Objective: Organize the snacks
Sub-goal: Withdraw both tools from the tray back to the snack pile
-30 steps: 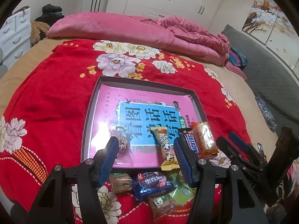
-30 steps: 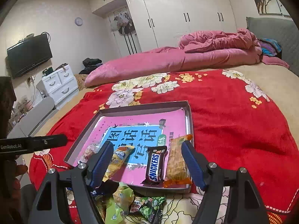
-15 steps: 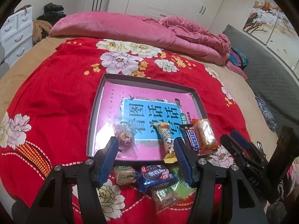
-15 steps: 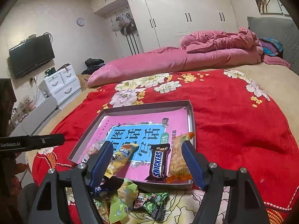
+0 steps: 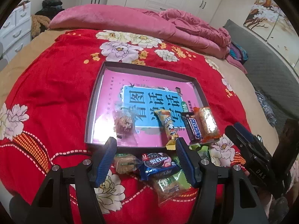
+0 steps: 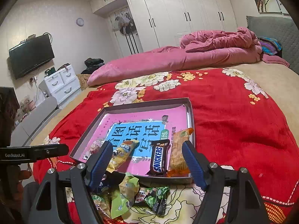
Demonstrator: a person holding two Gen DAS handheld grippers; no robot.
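A shallow grey tray with a pink and blue printed sheet lies on the red flowered blanket. In its near part lie a clear packet, a yellow bar, a Snickers bar and an orange pack. Loose snacks lie in front of the tray: a blue Oreo pack, a biscuit pack and green packs. My left gripper hovers over this pile, its jaws opening and holding nothing. My right gripper stands open above the tray's near edge, also holding nothing.
The blanket covers a bed with a rolled pink duvet at the back. White wardrobes, a drawer unit and a wall television stand beyond. The left gripper's body reaches in from the left edge.
The left gripper has drawn back a little from the tray, so the loose pile now shows between its fingers, and its jaws stand slightly wider. The right gripper has hardly moved.
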